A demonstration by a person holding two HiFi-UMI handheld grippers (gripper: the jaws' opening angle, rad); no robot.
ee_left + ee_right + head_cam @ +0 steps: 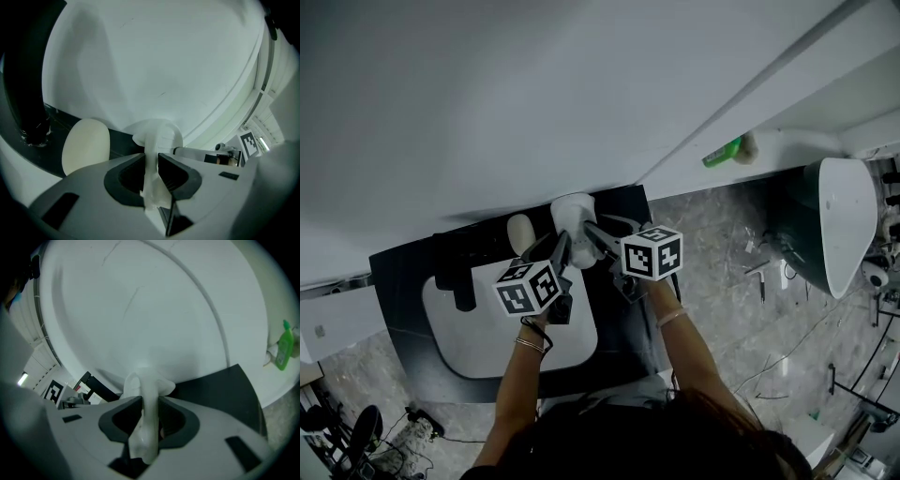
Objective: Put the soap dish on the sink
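Both grippers hold the white soap dish (pixel 574 214) over the back edge of the dark counter (pixel 403 272), right of the white sink basin (pixel 441 314). My left gripper (pixel 562 246) is shut on the dish's near left rim, and my right gripper (pixel 592 234) is shut on its right rim. In the left gripper view the thin white rim of the soap dish (pixel 157 133) stands pinched between the jaws of the left gripper (pixel 151 164). In the right gripper view the soap dish (pixel 145 385) is clamped the same way in the right gripper (pixel 150 413). The dish's underside is hidden.
A cream oval object (pixel 520 232) (pixel 86 145) lies on the counter just left of the dish. A black faucet (pixel 459 277) stands behind the basin. The white wall rises close behind. A green bottle (pixel 724 152) (pixel 282 350) lies on a ledge at the right.
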